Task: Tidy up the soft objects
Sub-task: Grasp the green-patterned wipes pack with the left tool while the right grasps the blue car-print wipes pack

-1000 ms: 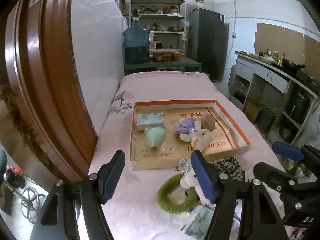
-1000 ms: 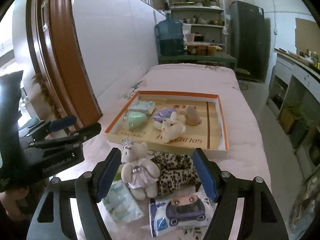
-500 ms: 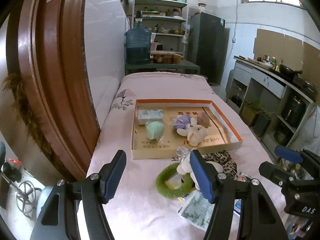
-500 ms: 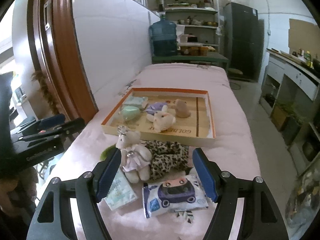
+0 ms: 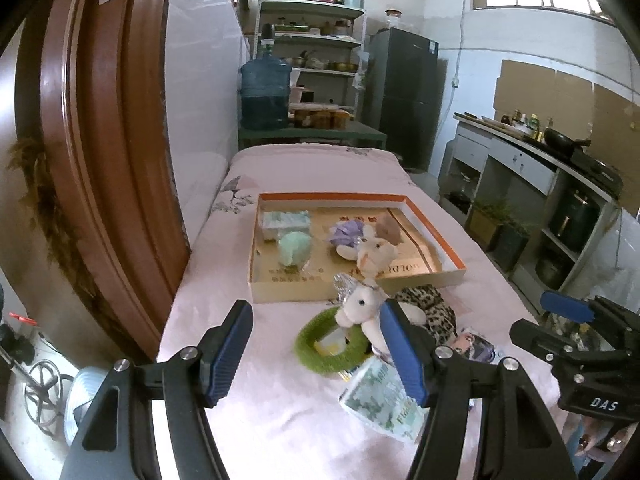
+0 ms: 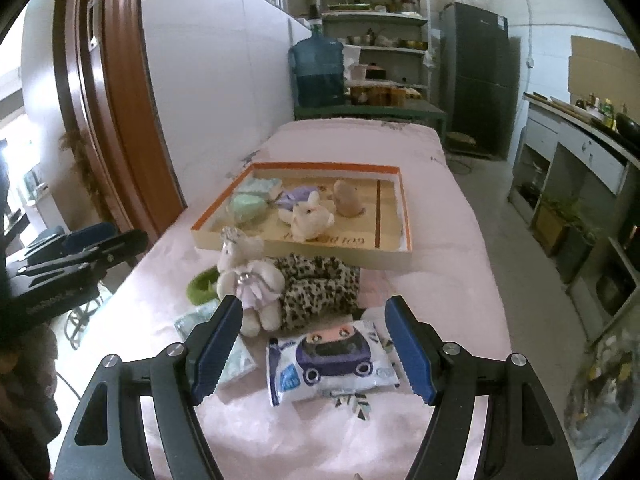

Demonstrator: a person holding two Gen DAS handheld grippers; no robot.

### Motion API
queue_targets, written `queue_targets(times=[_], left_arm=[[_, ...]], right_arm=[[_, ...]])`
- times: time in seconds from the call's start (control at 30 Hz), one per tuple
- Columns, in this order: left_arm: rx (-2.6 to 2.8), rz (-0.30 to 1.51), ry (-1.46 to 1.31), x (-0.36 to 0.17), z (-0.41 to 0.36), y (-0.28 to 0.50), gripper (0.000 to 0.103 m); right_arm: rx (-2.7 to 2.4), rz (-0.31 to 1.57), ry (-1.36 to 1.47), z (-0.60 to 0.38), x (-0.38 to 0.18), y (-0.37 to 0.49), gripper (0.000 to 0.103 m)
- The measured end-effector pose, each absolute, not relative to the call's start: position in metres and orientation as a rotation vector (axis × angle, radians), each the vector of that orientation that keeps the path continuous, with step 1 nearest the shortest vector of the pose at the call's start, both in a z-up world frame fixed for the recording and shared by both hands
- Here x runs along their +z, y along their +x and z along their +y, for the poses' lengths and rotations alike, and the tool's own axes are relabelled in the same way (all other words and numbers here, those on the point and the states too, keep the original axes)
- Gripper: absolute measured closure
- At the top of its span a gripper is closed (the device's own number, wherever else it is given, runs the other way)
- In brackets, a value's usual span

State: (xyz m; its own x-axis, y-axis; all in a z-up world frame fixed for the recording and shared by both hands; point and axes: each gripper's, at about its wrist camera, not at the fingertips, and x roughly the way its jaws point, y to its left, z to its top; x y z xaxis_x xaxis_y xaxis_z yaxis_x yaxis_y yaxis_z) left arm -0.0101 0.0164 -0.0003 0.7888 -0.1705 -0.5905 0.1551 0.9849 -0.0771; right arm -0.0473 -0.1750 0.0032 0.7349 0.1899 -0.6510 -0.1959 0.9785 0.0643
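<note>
Both of my hand-held grippers have pulled back and risen over the last second, so the pile of soft things now sits farther ahead of the fingers. From large to small: the pink-covered table (image 6: 440, 248) runs away from me, carrying the orange-rimmed cardboard tray (image 6: 404, 208), which holds a white plush bunny (image 6: 310, 220), a purple plush, a brown one, a mint-green sponge (image 5: 295, 246) and a tissue pack. Just in front of the tray lie the leopard-print cloth (image 6: 320, 288), the car-print pack (image 6: 332, 360) nearest my right fingers, the white bear in a lilac dress (image 6: 250, 276) touching the cloth, the green fuzzy ring (image 5: 316, 352) beside the bear, and a floral tissue pack (image 5: 380, 400). My left hand-held gripper (image 5: 316, 356) hangs with jaws wide apart, gripping nothing; my right hand-held gripper (image 6: 312, 352) is equally spread and empty above the car-print pack.
</note>
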Motion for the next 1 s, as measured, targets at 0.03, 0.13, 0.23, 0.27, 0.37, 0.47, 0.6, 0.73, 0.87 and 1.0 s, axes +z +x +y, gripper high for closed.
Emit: queue_targets(times=[0.03, 0.13, 0.23, 0.27, 0.37, 0.47, 0.6, 0.73, 0.87, 1.0], left_arm=[[-0.179, 0.641, -0.027, -0.003, 0.016, -0.011, 0.037], [-0.194, 0.651, -0.036, -0.011, 0.013, -0.013, 0.037], [-0.207, 0.661, -0.039, -0.020, 0.011, -0.016, 0.037], [-0.211, 0.665, -0.038, -0.024, 0.010, -0.016, 0.037], [-0.224, 0.685, -0.041, -0.033, 0.009, -0.016, 0.037], [-0.237, 0.703, -0.042, -0.043, 0.007, -0.015, 0.037], [-0.263, 0.737, -0.050, -0.056, 0.004, -0.014, 0.038], [-0.291, 0.773, -0.049, -0.070, 0.000, -0.013, 0.039], [-0.306, 0.805, -0.063, -0.081, 0.000, -0.009, 0.039], [-0.316, 0.842, -0.088, -0.094, 0.000, -0.002, 0.039]], right_arm=[[0.212, 0.720, -0.008, -0.175, -0.001, -0.048, 0.028], [0.206, 0.736, -0.006, -0.177, -0.012, -0.048, 0.028], [0.192, 0.759, -0.003, -0.178, -0.026, -0.046, 0.028], [0.191, 0.766, 0.000, -0.179, -0.030, -0.046, 0.028], [0.192, 0.795, 0.019, -0.182, -0.043, -0.042, 0.028], [0.199, 0.816, 0.042, -0.184, -0.049, -0.038, 0.028], [0.208, 0.835, 0.063, -0.187, -0.057, -0.033, 0.026], [0.209, 0.850, 0.070, -0.188, -0.062, -0.029, 0.026], [0.202, 0.860, 0.080, -0.191, -0.067, -0.026, 0.026], [0.201, 0.866, 0.082, -0.193, -0.070, -0.023, 0.026]])
